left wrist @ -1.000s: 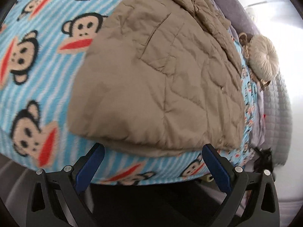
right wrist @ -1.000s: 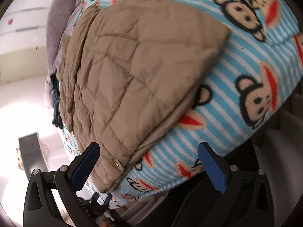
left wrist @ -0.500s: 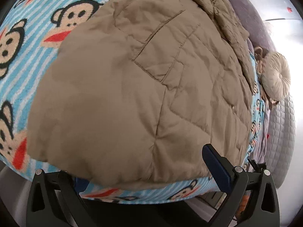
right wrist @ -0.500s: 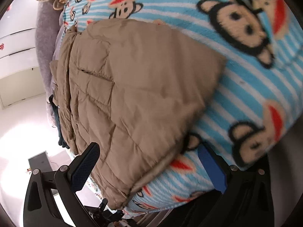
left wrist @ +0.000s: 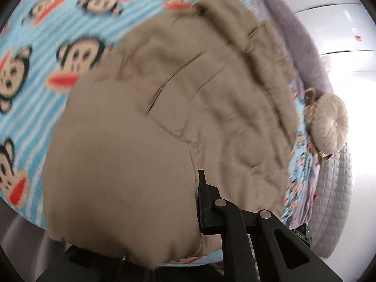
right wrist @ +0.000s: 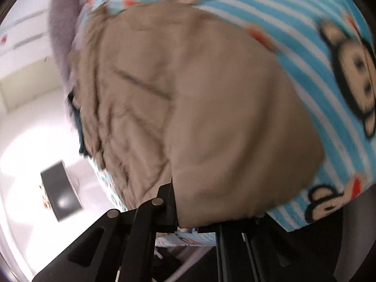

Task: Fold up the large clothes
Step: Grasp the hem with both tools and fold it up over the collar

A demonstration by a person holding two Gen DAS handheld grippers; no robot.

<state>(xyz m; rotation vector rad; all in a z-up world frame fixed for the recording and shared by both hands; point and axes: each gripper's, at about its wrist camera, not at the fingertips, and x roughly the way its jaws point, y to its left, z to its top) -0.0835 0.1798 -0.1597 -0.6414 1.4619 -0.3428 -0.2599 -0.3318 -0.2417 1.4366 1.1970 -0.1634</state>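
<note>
A tan quilted jacket [left wrist: 164,117] lies spread on a blue striped monkey-print blanket [left wrist: 35,47], its near hem bulging up over both grippers. My left gripper [left wrist: 196,188] has its jaws closing on that hem; one black finger [left wrist: 204,202] presses the fabric and the other is hidden under it. In the right wrist view the jacket [right wrist: 211,117] fills the middle on the same blanket [right wrist: 317,47]. My right gripper [right wrist: 176,195] also has its jaws closing on the hem, with one finger [right wrist: 166,195] showing and the other covered by cloth. Both views are blurred.
A round cream cushion [left wrist: 331,124] and a grey quilted cover [left wrist: 333,199] lie beyond the jacket's far side. A purple-grey fleece [left wrist: 293,35] runs along the back. A dark box [right wrist: 61,192] stands on the pale floor beside the bed.
Both grippers went from wide open in front of the hem to closed together on it. The hem now bunches up over the fingers, and both views have shifted and blurred.
</note>
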